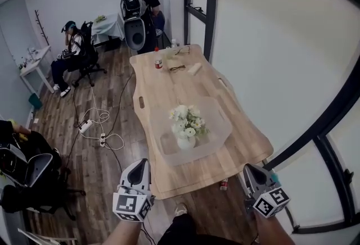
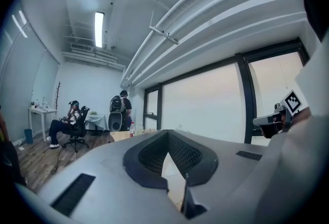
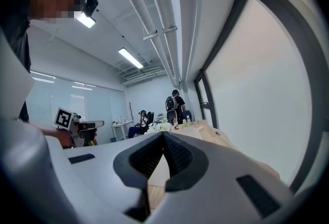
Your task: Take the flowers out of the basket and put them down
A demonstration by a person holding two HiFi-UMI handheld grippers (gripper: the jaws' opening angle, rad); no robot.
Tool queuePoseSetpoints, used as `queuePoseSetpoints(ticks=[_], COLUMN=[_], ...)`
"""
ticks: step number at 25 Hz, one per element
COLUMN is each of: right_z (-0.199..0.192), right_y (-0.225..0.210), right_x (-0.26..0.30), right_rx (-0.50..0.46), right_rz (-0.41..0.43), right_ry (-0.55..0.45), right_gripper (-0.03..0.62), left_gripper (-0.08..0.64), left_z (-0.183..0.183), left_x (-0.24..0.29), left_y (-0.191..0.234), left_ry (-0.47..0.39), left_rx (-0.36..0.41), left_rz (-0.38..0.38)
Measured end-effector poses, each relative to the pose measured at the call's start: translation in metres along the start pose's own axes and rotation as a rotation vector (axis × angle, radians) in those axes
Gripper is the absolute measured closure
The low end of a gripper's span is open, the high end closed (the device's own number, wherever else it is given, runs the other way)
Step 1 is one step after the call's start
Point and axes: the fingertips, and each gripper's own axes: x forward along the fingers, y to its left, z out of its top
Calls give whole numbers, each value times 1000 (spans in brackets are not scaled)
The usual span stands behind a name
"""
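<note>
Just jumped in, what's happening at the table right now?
A person holds a gripper in each hand at the near edge of the table. The left gripper and right gripper are both shut and empty, short of the flowers. The flowers stand in their white container on a clear mat, untouched. Nothing is lifted out yet.

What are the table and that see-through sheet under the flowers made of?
The table looks like pale wood, matte: grain lines run along its top. The sheet seems to be frosted plastic, perhaps, since the wood shows dimly through it.
</note>
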Motion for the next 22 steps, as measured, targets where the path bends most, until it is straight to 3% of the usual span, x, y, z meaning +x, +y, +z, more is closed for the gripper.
queuePoseSetpoints(ticks=[8,16,22], right_z=[27,30,37], right_y=[-32,-26,-48], right_x=[85,150,191], right_rx=[-28,-92,-221], right_rz=[-4,88,190], right_ry=[-20,31,110], right_gripper=[574,574,574], left_gripper=[555,555,555], left_z=[12,5,6], left_x=[71,132,153], left_y=[47,68,75], left_ry=[5,19,21], left_rx=[8,-26,-35], left_rz=[-29,-79,-65])
